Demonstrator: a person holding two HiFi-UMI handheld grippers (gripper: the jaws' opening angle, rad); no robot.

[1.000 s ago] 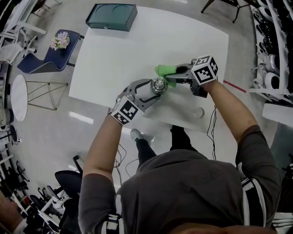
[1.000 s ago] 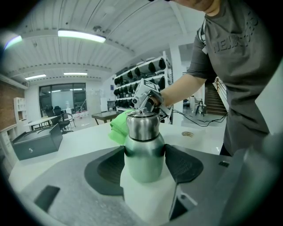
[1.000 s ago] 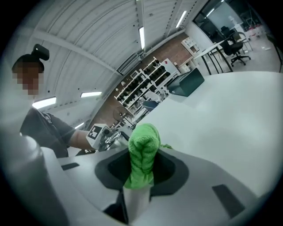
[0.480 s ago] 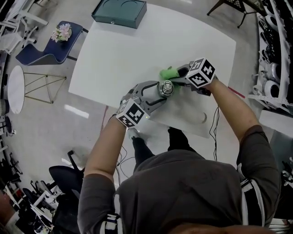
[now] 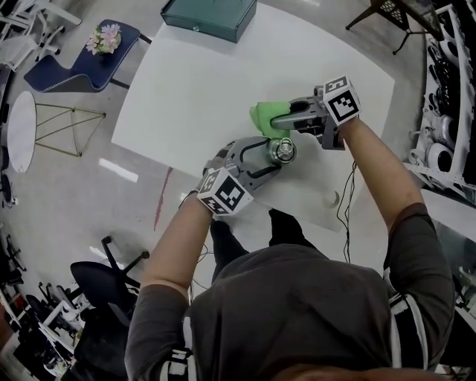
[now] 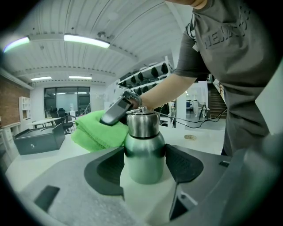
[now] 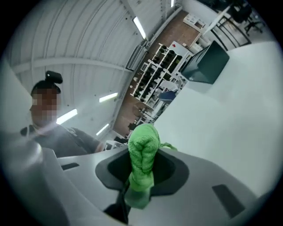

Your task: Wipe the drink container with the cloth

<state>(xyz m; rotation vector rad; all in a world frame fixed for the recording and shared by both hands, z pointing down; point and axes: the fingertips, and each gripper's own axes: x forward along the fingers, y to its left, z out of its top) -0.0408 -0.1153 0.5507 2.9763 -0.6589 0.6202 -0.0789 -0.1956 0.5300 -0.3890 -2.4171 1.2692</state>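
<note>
A small steel drink bottle [image 5: 283,151] stands upright on the white table [image 5: 193,82] near its front edge. My left gripper [image 5: 268,158] comes from the near side and is shut on the bottle's body [image 6: 143,150], a dark pad pressed against each side. My right gripper [image 5: 274,120] is shut on a bunched green cloth [image 5: 263,117], which sticks up between its jaws [image 7: 142,163]. In the left gripper view the cloth [image 6: 95,130] lies just behind and left of the bottle's neck, with a right finger [image 6: 114,112] at the steel cap.
A teal box [image 5: 210,16] sits at the table's far edge. A small pale ring [image 5: 331,199] lies on the table at the near right, beside a black cable [image 5: 346,216]. A blue chair with flowers [image 5: 82,52] stands left of the table; shelving lines the right wall.
My right gripper and the cloth have shifted from beside the bottle's cap to a little beyond it. The left gripper has kept its hold on the bottle.
</note>
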